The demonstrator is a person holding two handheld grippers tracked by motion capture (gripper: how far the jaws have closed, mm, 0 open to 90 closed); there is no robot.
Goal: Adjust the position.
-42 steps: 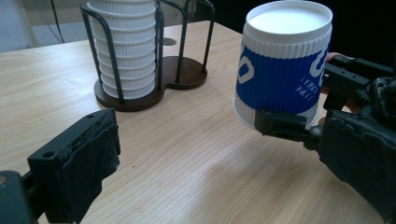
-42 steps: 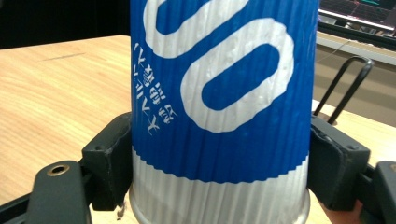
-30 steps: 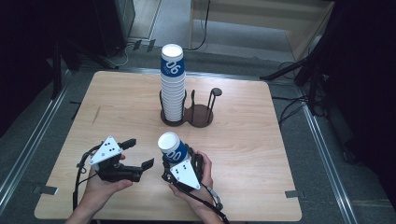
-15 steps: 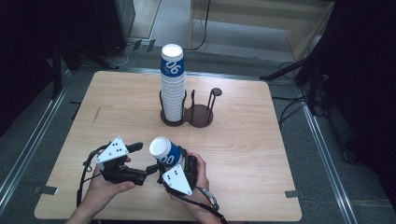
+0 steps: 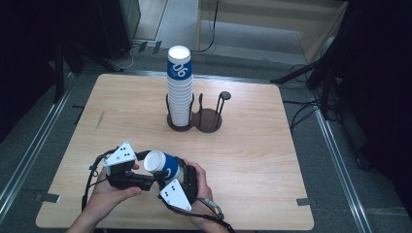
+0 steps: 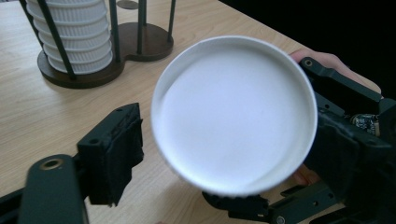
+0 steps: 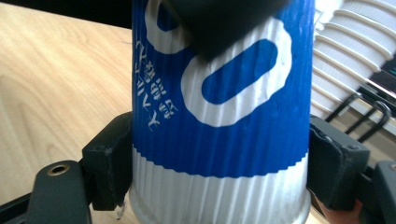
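Observation:
A blue and white paper cup (image 5: 165, 166) lies tipped on its side above the table's front edge, its white base turned left. My right gripper (image 5: 176, 171) is shut on its ribbed wall; the right gripper view has the cup (image 7: 219, 116) wedged between both pads (image 7: 109, 163). My left gripper (image 5: 145, 169) meets it from the left. Its jaws have just been closing around the base end, and the round base (image 6: 233, 112) sits between them with the left pad (image 6: 114, 156) close against the rim. One left jaw lies across the cup's printed face.
A tall stack of upturned cups (image 5: 180, 92) stands in a dark two-ring wire holder (image 5: 210, 120) at the table's middle back; its right ring holds nothing. The person's hands grip both tools near the front edge. Dark floor, cables and rails surround the wooden table (image 5: 272, 160).
The right gripper has tipped the cup from near upright over to the left. The left gripper's jaws have narrowed around the cup's base end.

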